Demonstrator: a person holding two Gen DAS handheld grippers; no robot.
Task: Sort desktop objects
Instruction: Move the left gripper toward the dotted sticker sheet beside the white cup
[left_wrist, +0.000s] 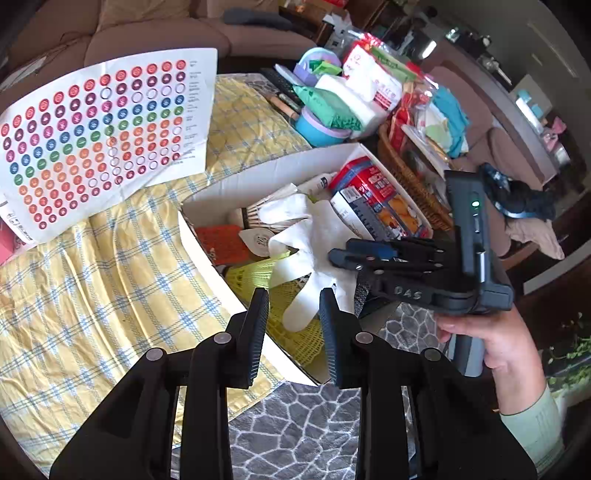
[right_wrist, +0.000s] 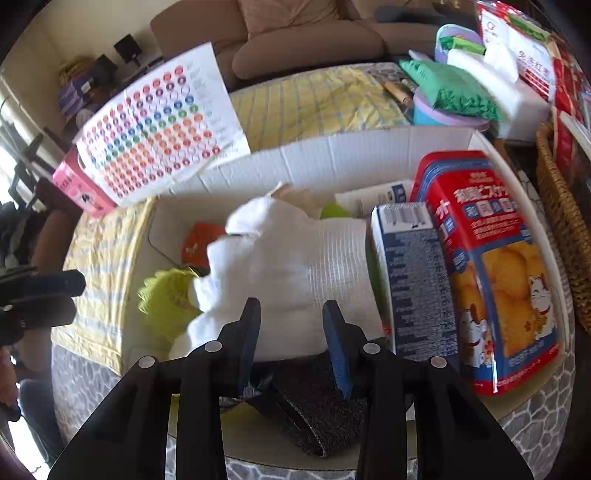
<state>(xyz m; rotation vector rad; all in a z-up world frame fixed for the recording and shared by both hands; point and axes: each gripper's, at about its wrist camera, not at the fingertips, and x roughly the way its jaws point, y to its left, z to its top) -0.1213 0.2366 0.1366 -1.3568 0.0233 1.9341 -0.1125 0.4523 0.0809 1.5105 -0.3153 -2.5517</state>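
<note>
Right hand-held gripper (right_wrist: 291, 314) parted over glove (right_wrist: 295, 254); fingers leftward.

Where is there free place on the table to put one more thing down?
The yellow checked cloth is bare between the sticker sheet and the white box, and behind the box toward the sofa. The box itself is packed: white glove, biscuit tin, yellow mesh. The right end, by the wicker basket, is crowded.

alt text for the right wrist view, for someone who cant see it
The open right gripper hovers over a white cardboard box, just above a white glove. Beside the glove stand a red biscuit tin and a grey carton; a sticker sheet lies beyond.
</note>
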